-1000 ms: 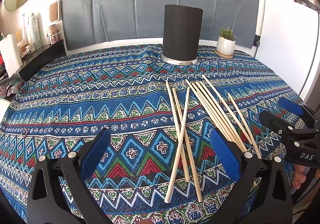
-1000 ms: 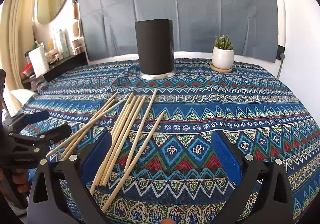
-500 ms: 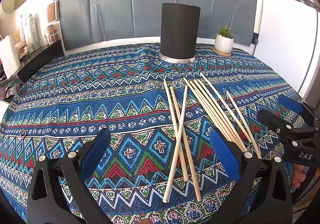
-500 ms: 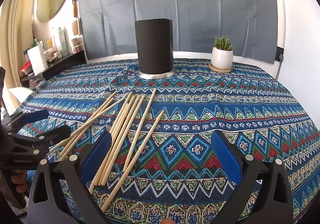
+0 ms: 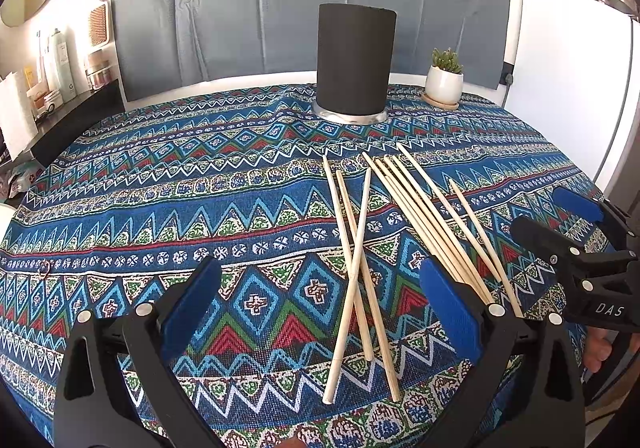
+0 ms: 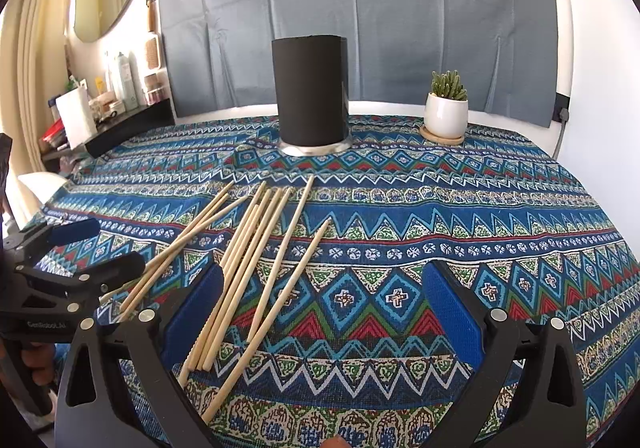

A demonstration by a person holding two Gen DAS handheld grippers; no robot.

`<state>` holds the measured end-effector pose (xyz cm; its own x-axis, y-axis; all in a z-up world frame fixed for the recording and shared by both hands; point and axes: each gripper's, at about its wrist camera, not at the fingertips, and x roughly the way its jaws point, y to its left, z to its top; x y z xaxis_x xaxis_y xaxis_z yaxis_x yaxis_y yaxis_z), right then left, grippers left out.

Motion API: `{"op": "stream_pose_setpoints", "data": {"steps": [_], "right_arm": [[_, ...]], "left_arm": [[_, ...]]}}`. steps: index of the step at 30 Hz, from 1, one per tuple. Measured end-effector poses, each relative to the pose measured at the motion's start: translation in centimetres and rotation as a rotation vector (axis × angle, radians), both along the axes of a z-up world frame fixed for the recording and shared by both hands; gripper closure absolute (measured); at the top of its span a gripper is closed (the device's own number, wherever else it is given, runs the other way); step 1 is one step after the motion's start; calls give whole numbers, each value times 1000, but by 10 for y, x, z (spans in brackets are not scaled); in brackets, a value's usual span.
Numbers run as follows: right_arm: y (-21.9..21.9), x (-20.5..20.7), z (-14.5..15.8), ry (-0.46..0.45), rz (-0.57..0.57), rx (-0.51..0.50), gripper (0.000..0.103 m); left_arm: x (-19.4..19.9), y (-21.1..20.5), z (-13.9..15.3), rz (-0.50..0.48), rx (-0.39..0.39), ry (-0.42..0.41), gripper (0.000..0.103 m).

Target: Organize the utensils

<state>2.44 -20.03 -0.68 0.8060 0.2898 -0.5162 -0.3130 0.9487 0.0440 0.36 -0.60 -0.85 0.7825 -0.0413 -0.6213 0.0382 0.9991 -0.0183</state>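
Both grippers hover over the cloth [image 5: 160,184] with jaws apart and nothing between them: the left gripper [image 5: 320,312] and the right gripper [image 6: 320,308]. The chopsticks [image 5: 360,248] lie loose on the cloth in 2 clusters, 3 crossed sticks nearer the left gripper and a fan of about 6 nearer the right, all well short of the black holder [image 5: 354,60], which stands upright at the far side, just left of the potted plant [image 5: 443,78]. The step in hand appears to be a first pick. It would go best by taking 1 stick near its middle, jaws set across its length, starting with an outer stick so the crossed ones are not dragged along. Legible writing: "DAS" on the right gripper's body in the left view and "GenRobot.AI" on the left gripper's body in the right view.
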Motion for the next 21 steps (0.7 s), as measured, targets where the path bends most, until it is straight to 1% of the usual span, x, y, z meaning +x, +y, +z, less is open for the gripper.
{"op": "stream_pose_setpoints", "data": {"steps": [21], "right_arm": [[1,0,-1,1,-1,-6,8]], "left_arm": [[1,-2,0,-4,2,6,6]]}}
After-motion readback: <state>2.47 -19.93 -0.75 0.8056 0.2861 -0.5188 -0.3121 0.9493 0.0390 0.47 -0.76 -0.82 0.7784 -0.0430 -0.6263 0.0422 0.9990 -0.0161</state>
